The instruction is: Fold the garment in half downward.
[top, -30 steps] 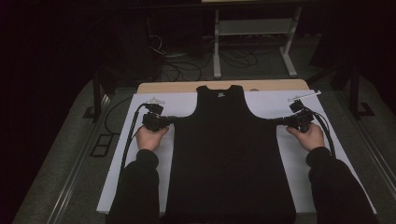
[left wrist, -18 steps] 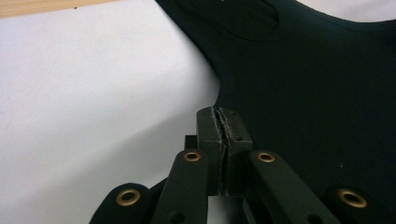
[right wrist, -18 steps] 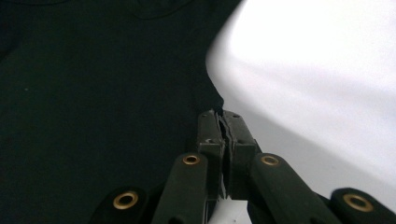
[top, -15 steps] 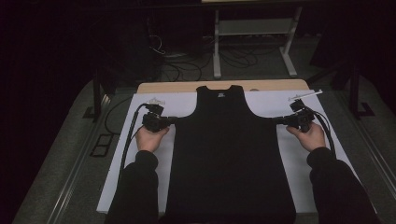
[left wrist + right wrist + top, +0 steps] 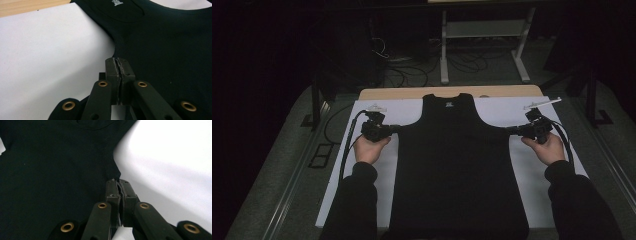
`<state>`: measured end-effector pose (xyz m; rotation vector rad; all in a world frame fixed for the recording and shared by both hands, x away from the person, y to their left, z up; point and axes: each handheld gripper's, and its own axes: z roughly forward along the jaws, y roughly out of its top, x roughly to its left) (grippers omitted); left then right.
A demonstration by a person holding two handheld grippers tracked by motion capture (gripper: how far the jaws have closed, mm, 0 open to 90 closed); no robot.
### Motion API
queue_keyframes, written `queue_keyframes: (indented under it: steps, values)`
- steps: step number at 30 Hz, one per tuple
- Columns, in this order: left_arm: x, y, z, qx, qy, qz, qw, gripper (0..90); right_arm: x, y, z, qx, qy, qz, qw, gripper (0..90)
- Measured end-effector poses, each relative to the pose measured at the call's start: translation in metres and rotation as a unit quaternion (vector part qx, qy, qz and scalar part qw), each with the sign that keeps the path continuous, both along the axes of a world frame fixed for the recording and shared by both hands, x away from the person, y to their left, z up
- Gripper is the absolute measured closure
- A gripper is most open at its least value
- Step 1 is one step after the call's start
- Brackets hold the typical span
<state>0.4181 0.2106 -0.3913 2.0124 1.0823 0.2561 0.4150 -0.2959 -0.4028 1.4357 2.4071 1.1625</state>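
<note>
A black tank top (image 5: 457, 170) lies flat on a white sheet (image 5: 372, 112), neck toward the far edge. My left gripper (image 5: 398, 129) is shut on the fabric at its left underarm corner. The right gripper (image 5: 508, 130) is shut on the right underarm corner. In the left gripper view the jaws (image 5: 117, 60) press together over the edge of the tank top (image 5: 162, 45), below the armhole curve. The right gripper view has the closed jaws (image 5: 117, 181) pinching the tank top (image 5: 55, 170) at its side seam. A hand holds each gripper from below.
The white sheet covers a wooden table whose far edge (image 5: 392, 93) shows beyond it. Behind the table stand a metal frame (image 5: 482, 30) and loose cables (image 5: 397, 60) on the dark floor. Bare white sheet (image 5: 532, 185) lies on either side of the garment.
</note>
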Motion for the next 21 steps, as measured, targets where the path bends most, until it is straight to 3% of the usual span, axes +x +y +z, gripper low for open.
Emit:
queue_keyframes:
  steps: [5, 21]
  values:
    - [-0.006, 0.003, 0.000, -0.011, -0.002, 0.003, 0.9999, 87.5, -0.003, 0.001, 0.003, -0.001, -0.003, 0.005, 1.0000, 85.9]
    - [-0.016, 0.006, 0.001, -0.003, -0.004, -0.004, 1.0000, 87.4, -0.013, 0.000, 0.005, 0.006, -0.009, 0.011, 0.9999, 85.9]
